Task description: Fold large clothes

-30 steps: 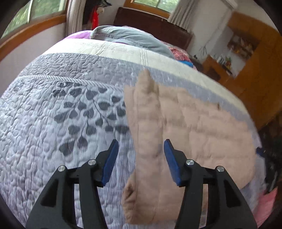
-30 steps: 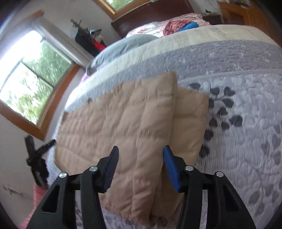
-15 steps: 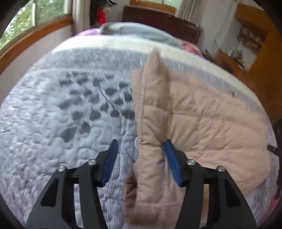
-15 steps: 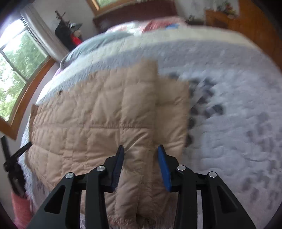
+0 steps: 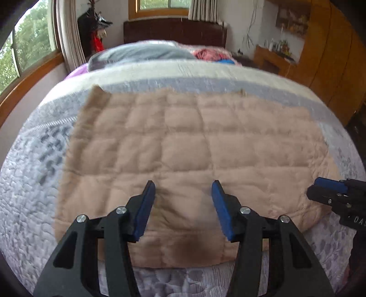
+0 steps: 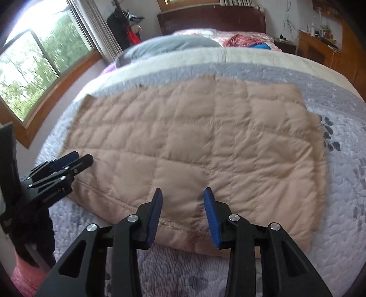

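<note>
The tan quilted garment (image 5: 189, 146) lies flat on the bed (image 5: 27, 205). Left tongs (image 5: 183, 205) and right tongs (image 6: 182, 213) hover spread, empty; lettering on them is unreadable.

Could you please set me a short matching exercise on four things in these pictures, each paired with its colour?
Things:
1. quilted jacket
2. pillow
3. headboard
4. gripper finger pads

Colours:
a. blue
b. tan
c. dark brown
d. grey

Pairs: 1-b, 2-d, 3-c, 4-a
</note>
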